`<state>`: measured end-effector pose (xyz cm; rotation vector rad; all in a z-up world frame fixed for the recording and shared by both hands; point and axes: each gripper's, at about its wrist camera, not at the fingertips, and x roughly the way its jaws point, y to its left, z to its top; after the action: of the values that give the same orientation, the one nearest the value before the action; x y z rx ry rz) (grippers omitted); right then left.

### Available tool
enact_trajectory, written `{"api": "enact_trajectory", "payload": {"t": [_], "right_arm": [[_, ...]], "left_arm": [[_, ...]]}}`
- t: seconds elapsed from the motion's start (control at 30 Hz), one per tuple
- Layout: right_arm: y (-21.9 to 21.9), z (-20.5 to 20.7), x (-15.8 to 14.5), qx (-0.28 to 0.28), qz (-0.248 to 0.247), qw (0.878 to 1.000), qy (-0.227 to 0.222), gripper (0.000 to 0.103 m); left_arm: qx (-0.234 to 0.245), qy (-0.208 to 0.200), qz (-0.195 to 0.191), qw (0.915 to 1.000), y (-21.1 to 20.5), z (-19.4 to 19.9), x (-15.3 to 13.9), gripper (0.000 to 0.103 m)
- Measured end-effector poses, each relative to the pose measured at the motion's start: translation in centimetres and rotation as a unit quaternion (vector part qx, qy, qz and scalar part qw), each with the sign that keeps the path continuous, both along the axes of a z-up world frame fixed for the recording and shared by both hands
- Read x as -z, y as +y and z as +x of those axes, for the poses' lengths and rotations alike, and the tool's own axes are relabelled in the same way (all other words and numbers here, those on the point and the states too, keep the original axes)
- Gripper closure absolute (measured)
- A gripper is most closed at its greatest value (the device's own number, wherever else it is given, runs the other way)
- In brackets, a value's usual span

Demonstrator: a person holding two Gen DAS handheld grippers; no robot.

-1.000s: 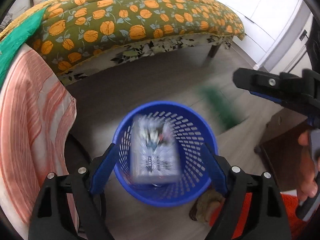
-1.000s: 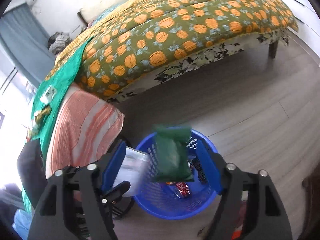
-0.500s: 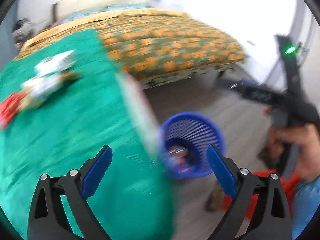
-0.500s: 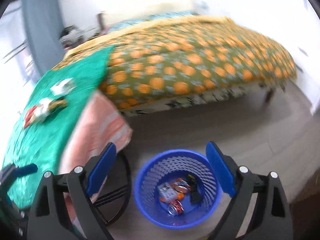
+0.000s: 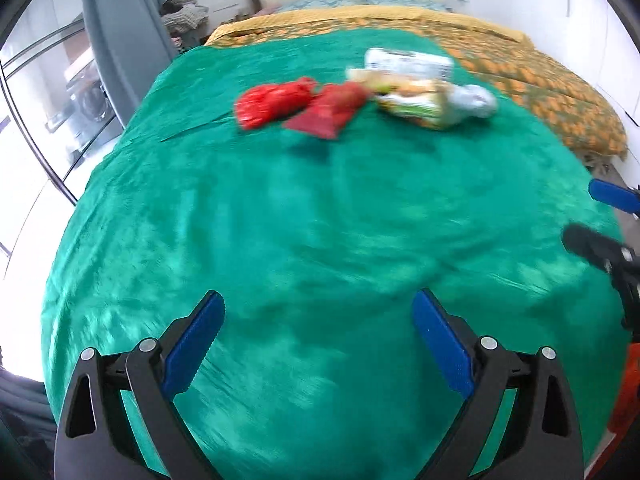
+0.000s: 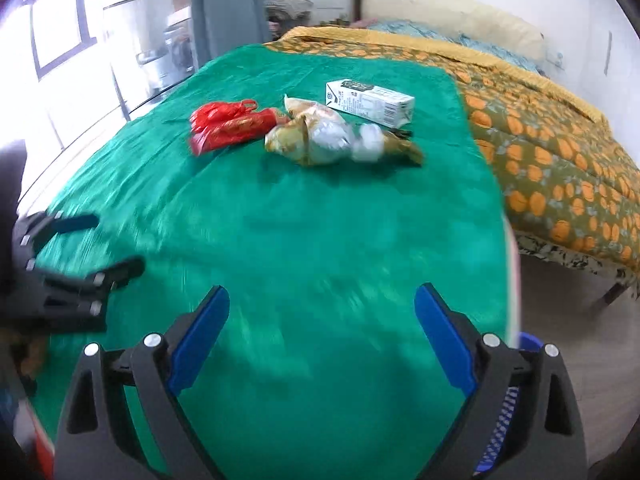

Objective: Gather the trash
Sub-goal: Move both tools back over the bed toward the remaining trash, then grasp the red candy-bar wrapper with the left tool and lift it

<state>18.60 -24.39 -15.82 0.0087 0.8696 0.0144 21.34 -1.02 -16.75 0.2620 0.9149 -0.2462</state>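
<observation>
We see both the left tongs (image 5: 316, 322) and right tongs (image 6: 322, 316) spread wide, the right's jaws just opening further, empty above the green cloth (image 5: 320, 220).

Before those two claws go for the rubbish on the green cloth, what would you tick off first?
1. Left claw open and empty: ok.
2. Right claw open and empty: ok; its jaws have just been opening.
3. Trash left to collect: ok; red wrappers, crumpled packet, milk carton.
4. Green cloth bare between the claws and the pile: ok.
5. Blue basket within reach: cannot tell, only its rim shows.
</observation>
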Motion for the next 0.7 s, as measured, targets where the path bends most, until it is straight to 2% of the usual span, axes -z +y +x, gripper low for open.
{"api": "enact_trajectory", "payload": {"t": [0.07,0.13,0.17,0.2,0.27,0.7], "right_arm": [[0.8,2.0,0.5,0.016,-0.002,1.0,0.005,0.012],[1.2,3.8,1.4,0.02,-0.004,1.0,0.017,0.012],[1.4,4.4,2.1,0.019,-0.006,0.999,0.03,0.009],[1.6,4.7,2.7,0.015,-0.007,0.999,0.052,0.007],[1.5,4.7,2.8,0.01,0.001,0.999,0.053,0.004],[1.6,5.0,3.0,0.01,-0.007,0.998,0.056,0.005]], "left_arm": [[-0.006,0.005,-0.011,0.9999,1.2,1.2,0.2,0.006],[-0.013,0.021,-0.039,0.9989,2.1,1.9,0.6,0.005],[-0.013,0.023,-0.045,0.9986,2.3,1.8,0.7,0.005],[-0.013,0.024,-0.046,0.9986,2.0,1.8,0.8,0.005],[-0.013,0.024,-0.046,0.9986,2.0,1.9,0.9,0.005],[-0.013,0.027,-0.053,0.9982,1.8,1.7,1.1,0.004]]}}
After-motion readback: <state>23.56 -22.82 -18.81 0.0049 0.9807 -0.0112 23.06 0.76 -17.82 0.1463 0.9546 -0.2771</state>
